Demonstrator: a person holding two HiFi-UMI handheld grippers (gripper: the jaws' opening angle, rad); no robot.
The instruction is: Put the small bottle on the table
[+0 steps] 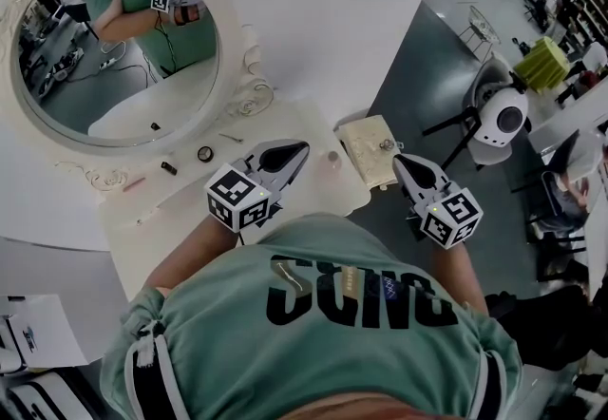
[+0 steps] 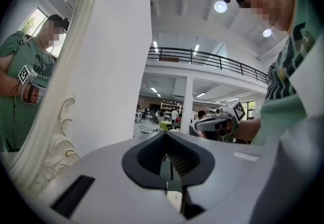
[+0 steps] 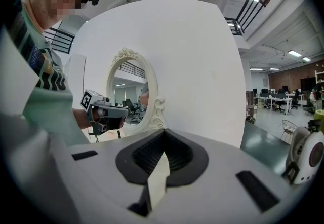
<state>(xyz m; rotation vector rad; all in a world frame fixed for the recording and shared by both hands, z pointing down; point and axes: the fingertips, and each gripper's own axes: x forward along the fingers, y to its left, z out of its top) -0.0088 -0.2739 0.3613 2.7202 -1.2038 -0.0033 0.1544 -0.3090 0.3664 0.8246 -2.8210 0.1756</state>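
In the head view my left gripper [image 1: 297, 150] hovers over the white dressing table [image 1: 190, 219], shut and empty. My right gripper [image 1: 401, 163] is also shut with nothing in it, held off the table's right edge beside a beige box [image 1: 369, 150]. A small dark bottle-like item [image 1: 169, 167] lies on the table under the mirror, left of both grippers. A small pale jar [image 1: 333, 160] stands between the gripper tips. In the left gripper view the jaws [image 2: 165, 134] meet at the tip. The right gripper view shows its jaws [image 3: 164, 132] closed too.
An ornate oval mirror [image 1: 242, 76] stands at the table's back against a white wall. A round lid [image 1: 204, 154] and a pink stick [image 1: 133, 185] lie near it. A white office chair [image 1: 499, 114] stands on the grey floor to the right.
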